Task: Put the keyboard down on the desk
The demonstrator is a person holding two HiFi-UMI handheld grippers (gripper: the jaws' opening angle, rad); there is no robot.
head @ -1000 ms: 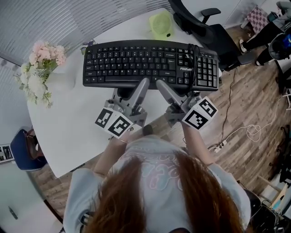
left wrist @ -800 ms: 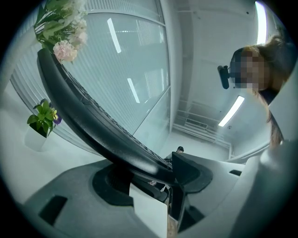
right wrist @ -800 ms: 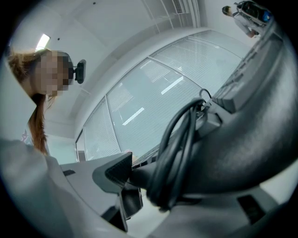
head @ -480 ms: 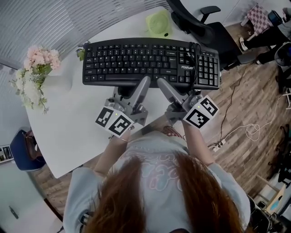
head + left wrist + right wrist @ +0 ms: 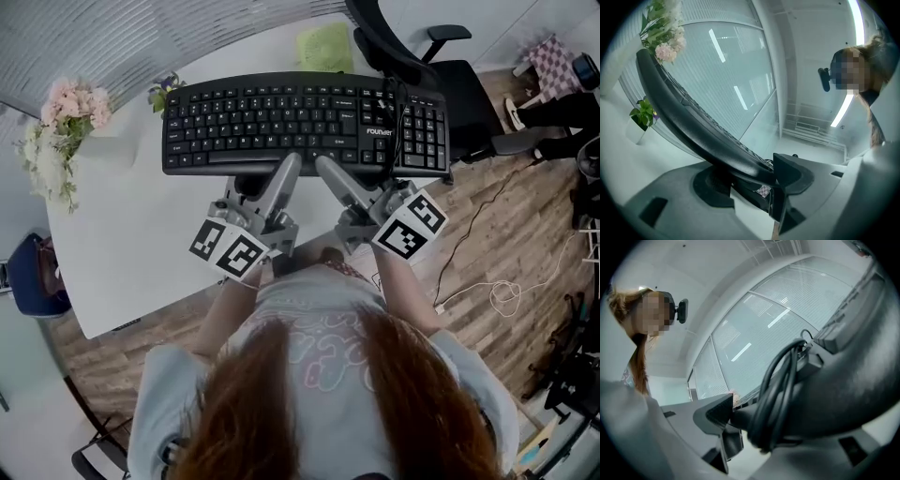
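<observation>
A: Above the desk (image 5: 131,253), at 12 o'clock from the person: black keyboard (image 5: 281,117), held clear of the top, cable (image 5: 397,112) looped round its 3 o'clock end.
B: Grip?
A: Both claws clamped on its near edge, L gripper (image 5: 286,169) and R gripper (image 5: 322,167).
B: Step?
A: Lowering, I'd judge. Next: level it, ease down flat, then open both.

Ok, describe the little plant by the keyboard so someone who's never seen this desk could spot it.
Find the white desk and the black keyboard over it. Just past the keyboard's far left corner sits the little plant. Unlike the big pink and white bouquet farther left, it is a low green sprig with one purple bloom.
</observation>
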